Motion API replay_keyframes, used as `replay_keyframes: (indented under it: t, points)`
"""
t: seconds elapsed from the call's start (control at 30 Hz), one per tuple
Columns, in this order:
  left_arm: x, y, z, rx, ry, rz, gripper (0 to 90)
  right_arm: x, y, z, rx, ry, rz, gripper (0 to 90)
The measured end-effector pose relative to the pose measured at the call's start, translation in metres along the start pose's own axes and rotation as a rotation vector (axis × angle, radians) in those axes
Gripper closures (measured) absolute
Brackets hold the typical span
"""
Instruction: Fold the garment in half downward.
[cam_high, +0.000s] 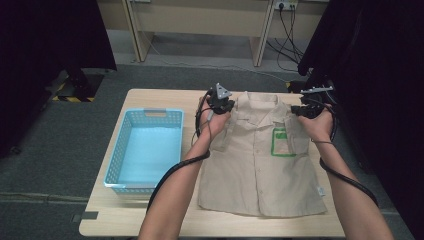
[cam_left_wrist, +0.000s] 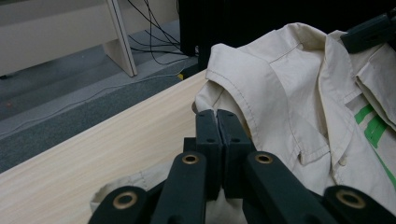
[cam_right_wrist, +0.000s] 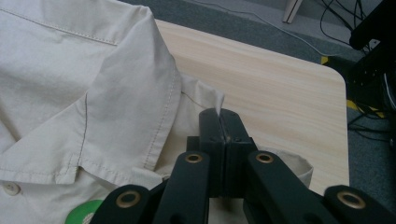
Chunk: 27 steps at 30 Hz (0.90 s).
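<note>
Table (cam_high: 150, 220) | shirt (cam_high: 260, 170) – shoulders pinched | left tool (cam_high: 220, 106), right tool (cam_high: 302, 111) – clamped

Both forearms reach forward, each hand carrying a closed gripper.

The left forearm (cam_high: 172, 197) enters from the bottom edge and angles forward and to the right, its hand (cam_high: 216, 119) wrapped around the left gripper (cam_high: 220, 102), whose grey three-cornered plate sits on top and whose black cable loops back along the arm. The right forearm (cam_high: 350, 200) rises from the lower right and leans inward, its hand (cam_high: 319, 124) gripping the right gripper (cam_high: 306, 108), turned toward the left one. In each gripper view the two black jaws stand pressed together, pinching a thin fold of cloth.
</note>
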<state>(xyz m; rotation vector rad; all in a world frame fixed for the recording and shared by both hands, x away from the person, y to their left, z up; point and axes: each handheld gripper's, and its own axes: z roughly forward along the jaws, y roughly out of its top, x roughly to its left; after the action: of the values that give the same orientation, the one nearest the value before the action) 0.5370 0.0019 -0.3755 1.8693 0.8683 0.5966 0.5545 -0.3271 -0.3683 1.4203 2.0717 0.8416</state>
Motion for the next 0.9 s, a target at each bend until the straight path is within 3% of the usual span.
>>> replay_keyframes:
  t: [0.43,0.9]
  points:
    - [0.003,0.005,-0.006,-0.031,0.009,-0.014,88.3,0.003,0.010,-0.009,-0.038,-0.008,-0.007,89.6]
    - [0.003,0.021,-0.016,-0.066,0.026,0.014,88.3,0.006,0.020,-0.020,-0.083,-0.022,-0.010,89.7]
